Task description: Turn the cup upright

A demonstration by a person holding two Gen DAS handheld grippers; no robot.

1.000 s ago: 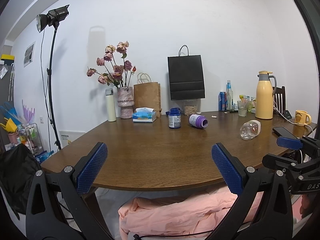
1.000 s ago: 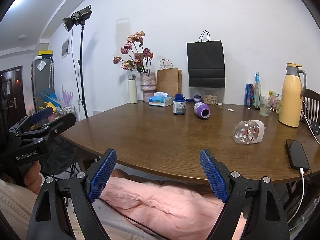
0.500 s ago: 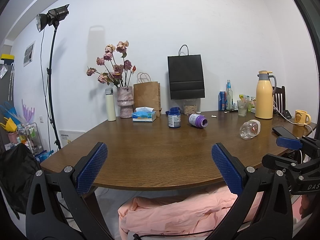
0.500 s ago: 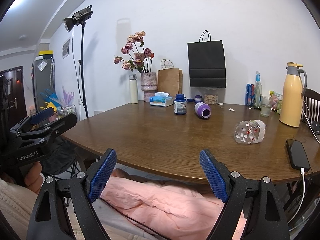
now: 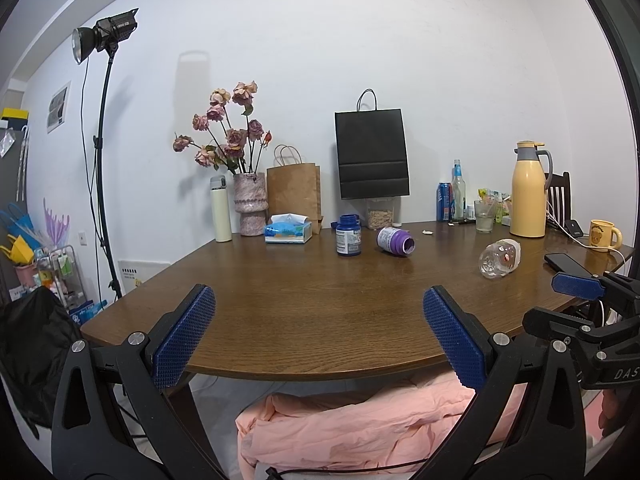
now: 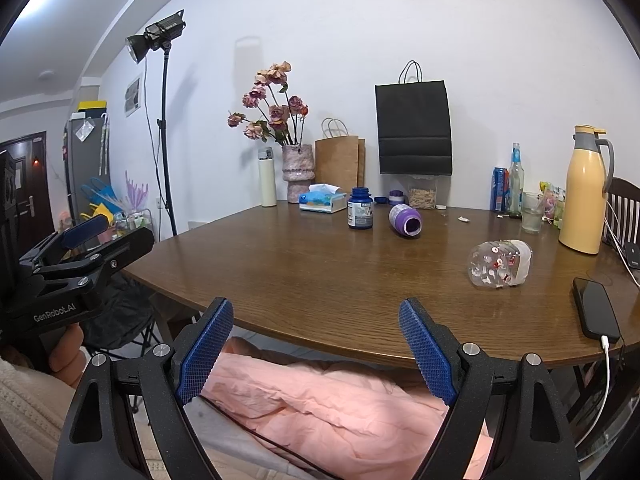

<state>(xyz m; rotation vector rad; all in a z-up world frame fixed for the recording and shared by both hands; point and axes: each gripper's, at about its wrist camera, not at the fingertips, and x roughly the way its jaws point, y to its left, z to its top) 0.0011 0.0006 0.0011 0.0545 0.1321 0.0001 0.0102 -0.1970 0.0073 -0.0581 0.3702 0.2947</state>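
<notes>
Almost nothing has shifted over the last second: my left hand-held gripper [image 5: 318, 338] and right hand-held gripper [image 6: 316, 350] still hover short of the table [image 6: 320, 280] edge, both spread wide and holding nothing, so the flip has not begun. The cup [image 6: 500, 265], clear with small prints, lies on its side at right of centre in the right wrist view. Bare wood leads to it; the phone [image 6: 596, 309] lies near the right edge.

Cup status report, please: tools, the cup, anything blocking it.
Left tool open, right tool open, both short of the table edge. Clear patterned cup on its side, untouched. Phone beside it; path open.
</notes>
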